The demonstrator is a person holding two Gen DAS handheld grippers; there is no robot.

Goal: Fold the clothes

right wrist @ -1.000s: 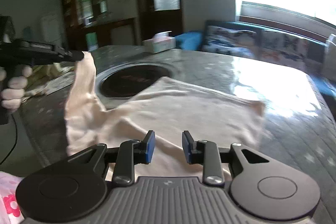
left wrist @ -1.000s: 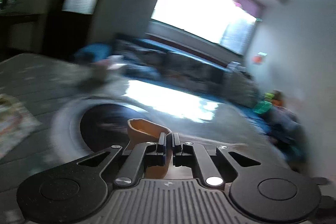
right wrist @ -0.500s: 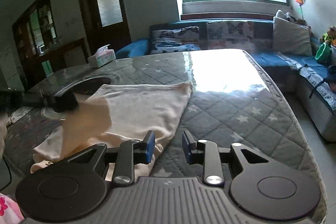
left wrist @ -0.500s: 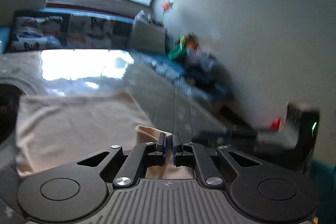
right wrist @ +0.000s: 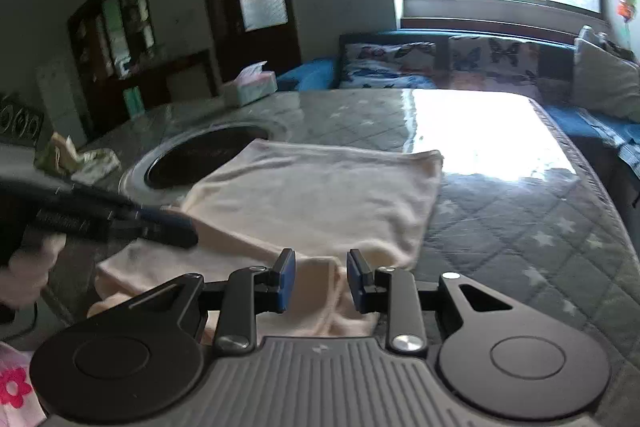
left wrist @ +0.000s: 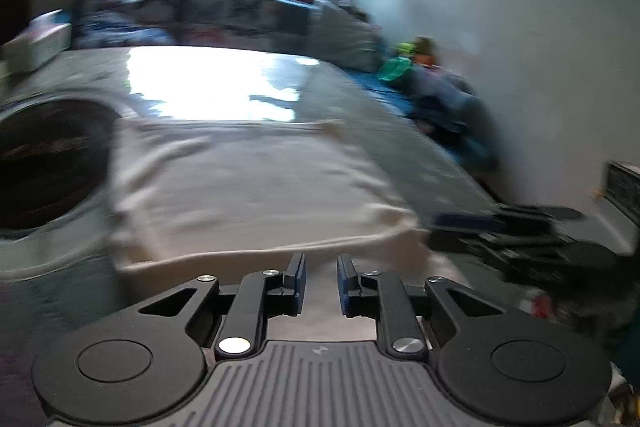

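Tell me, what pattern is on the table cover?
Grey quilted table cover with small stars, clearest in the right wrist view.

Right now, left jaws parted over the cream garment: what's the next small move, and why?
Probably draw the left gripper back clear of the cream garment. Its jaws have just been opening, with cloth under the gap but no pad pressing it, and the fold lies flat on the quilted table. The right gripper is open too, over the near edge, placed for the next fold.

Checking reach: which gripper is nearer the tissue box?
Left. The left gripper sits on the tissue box side of the garment; the right gripper hangs at its near edge.
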